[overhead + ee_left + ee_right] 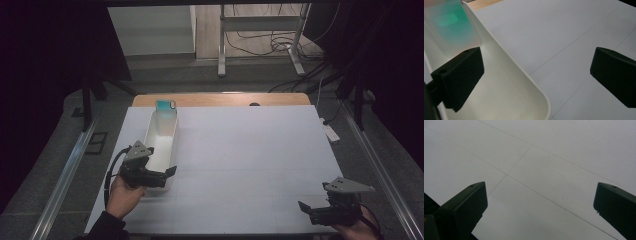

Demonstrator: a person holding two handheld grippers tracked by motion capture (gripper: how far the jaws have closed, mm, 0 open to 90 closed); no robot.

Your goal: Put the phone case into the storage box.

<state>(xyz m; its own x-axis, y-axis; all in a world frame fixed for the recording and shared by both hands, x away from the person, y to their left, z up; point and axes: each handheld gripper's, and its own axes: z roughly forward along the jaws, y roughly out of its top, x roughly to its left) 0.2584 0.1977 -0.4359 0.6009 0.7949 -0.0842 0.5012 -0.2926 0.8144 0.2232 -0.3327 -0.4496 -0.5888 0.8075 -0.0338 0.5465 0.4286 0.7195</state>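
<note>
White tray point(161, 140), long and narrow with rounded corners, lies lengthwise on the left part of the counter point(250, 150), its far end toward the counter's wooden back edge. A teal-tinted translucent object point(166, 106) stands upright at that far end; in the left gripper view it shows as a frosted green-glowing panel point(451, 25) inside the tray's far end. The left claw point(167, 176), held in a person's hand point(124, 195), hovers at the tray's near end with its jaws wide apart: one jaw sits over the tray's hollow, the other outside over the bare counter, so that the tray's rim point(524, 75) runs between them. Whether either jaw touches the rim cannot be told. The right claw point(307, 210) is well apart from the tray, low over the counter's near right corner, jaws likewise spread and holding nothing; in the right gripper view, pale sheet marked with thin seam lines point(524, 170) lies between them. A dark cable point(112, 167) loops from the left claw.
</note>
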